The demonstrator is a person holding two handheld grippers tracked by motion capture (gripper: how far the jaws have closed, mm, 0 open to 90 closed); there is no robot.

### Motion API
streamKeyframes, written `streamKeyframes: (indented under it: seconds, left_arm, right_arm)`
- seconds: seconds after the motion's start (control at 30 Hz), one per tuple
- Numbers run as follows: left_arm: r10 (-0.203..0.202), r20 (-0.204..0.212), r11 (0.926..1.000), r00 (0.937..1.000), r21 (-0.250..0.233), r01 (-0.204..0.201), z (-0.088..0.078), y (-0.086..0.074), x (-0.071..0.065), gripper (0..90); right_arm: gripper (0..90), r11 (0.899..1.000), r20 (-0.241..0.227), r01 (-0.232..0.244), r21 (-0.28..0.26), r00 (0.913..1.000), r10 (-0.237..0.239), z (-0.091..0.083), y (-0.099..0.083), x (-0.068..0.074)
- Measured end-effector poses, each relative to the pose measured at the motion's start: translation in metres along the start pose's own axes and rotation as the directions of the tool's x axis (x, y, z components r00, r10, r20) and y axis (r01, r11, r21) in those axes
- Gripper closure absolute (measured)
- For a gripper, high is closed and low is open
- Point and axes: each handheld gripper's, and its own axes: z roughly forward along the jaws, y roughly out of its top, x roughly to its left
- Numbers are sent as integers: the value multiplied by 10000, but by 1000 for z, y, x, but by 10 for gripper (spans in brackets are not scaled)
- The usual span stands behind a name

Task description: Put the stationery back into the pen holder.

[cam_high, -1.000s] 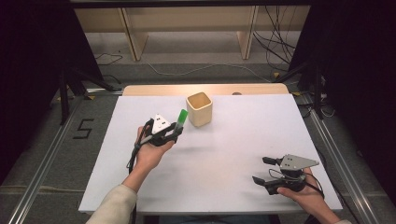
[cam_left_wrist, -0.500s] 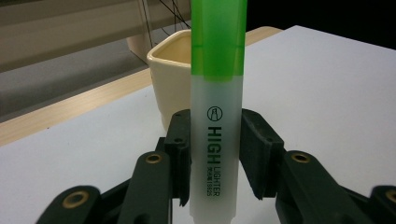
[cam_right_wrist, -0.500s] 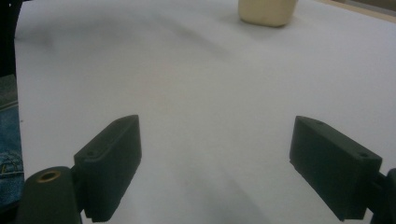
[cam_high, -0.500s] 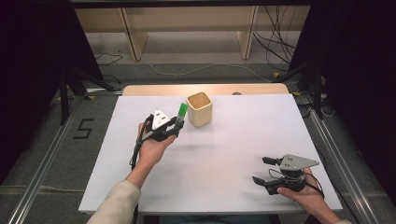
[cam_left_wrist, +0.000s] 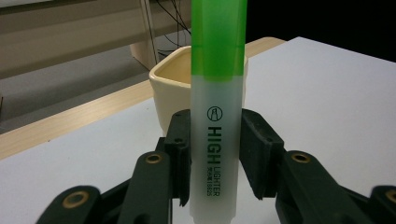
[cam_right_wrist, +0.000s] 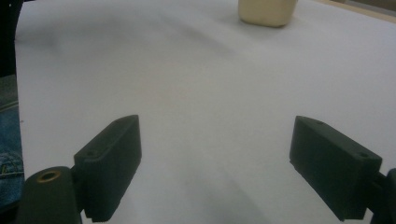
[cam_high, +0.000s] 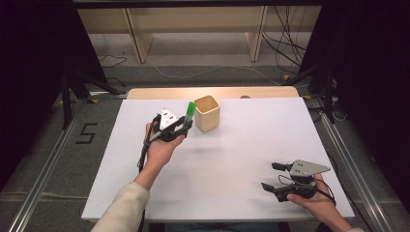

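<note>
Left gripper (cam_high: 183, 126): held up in the person's left hand (cam_high: 159, 147) over the left half of the white table (cam_high: 241, 159), its two black jaws pinched on a highlighter.
Highlighter (cam_high: 189, 112): a thick pen with a bright green cap on top and a pale, milky barrel below — seen close up in the left gripper view (cam_left_wrist: 217, 121), where the barrel carries a small round mark and the black words "HIGH LIGHTER" running along its length.
Highlighter, pose: upright between the jaws, cap end up, gripped at the lower barrel with a pad touching each side; in the high view it leans slightly toward the cup.
Highlighter, place: off the table surface, just left of the cup and near its rim, not inside it.
Cup (cam_high: 207, 112): a cream, square-sided container with rounded corners, open at the top, standing near the far edge of the table; in the left gripper view (cam_left_wrist: 170, 88) it sits right behind the highlighter.
Right gripper (cam_high: 268, 176): low over the near right corner of the table in the person's right hand (cam_high: 314, 200) — jaws spread wide with nothing between them, well apart from the cup.
</note>
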Motion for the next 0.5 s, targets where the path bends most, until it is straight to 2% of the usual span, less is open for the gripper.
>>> streamKeyframes:
  seconds: [0.5]
  left_arm:
    - [-58,-13,9999,10000,-88,58,9,9,2,662]
  right_arm:
    - [174,10000,-5,-5,2,10000,5,0,0,0]
